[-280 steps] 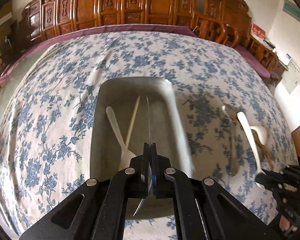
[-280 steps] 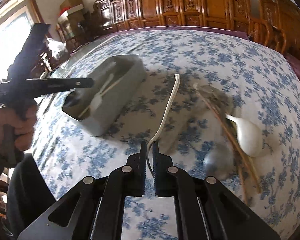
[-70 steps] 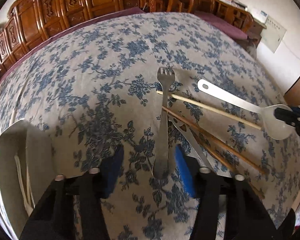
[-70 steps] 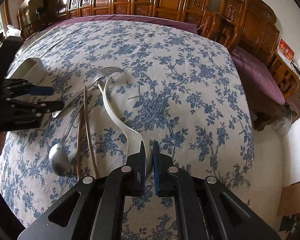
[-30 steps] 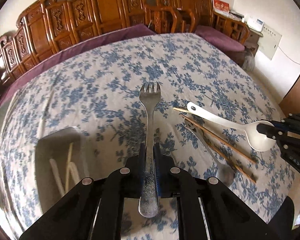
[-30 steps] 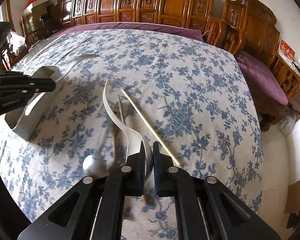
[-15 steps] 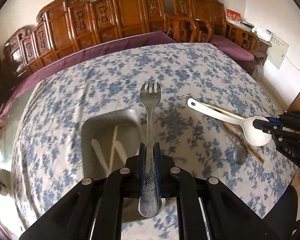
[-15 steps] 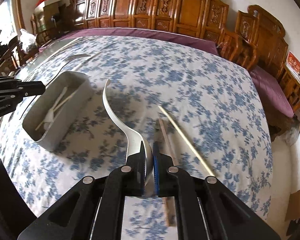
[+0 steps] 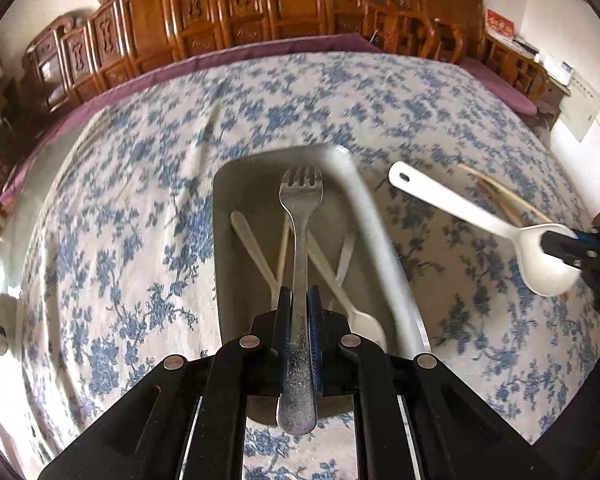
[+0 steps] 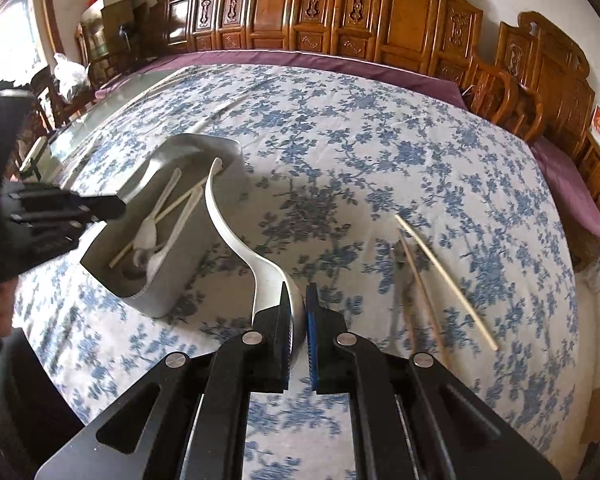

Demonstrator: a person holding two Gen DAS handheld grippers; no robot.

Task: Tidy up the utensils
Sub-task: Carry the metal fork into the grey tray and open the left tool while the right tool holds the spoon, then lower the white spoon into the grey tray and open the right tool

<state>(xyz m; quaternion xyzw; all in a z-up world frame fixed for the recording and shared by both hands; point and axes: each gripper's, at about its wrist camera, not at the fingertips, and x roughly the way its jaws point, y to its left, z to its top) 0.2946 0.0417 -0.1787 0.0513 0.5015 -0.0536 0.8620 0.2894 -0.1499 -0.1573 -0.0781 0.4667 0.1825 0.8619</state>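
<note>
Left gripper (image 9: 299, 320) clamped on metal fork (image 9: 300, 240), held above grey tray (image 9: 376, 240). Right gripper (image 10: 299, 320) pinching white ladle (image 10: 236, 236) by its bowl, near the tray's right side. Inside tray: white spoons (image 10: 148, 236), chopstick (image 10: 156, 224). Loose chopsticks (image 10: 444, 276) lying far right on floral table (image 10: 380, 160). Carved wooden chairs (image 10: 400, 24) behind.

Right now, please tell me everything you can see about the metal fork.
The fork is silvery metal with four short tines, a narrow neck and a broad handle whose rounded end looks speckled or textured. The left gripper has its jaws shut on the handle, with the blue pads pressing both sides. It points away from the camera, tines forward, held in the air above the open grey tray. It touches nothing but the pads. White and wooden utensils lie in the tray below it.
</note>
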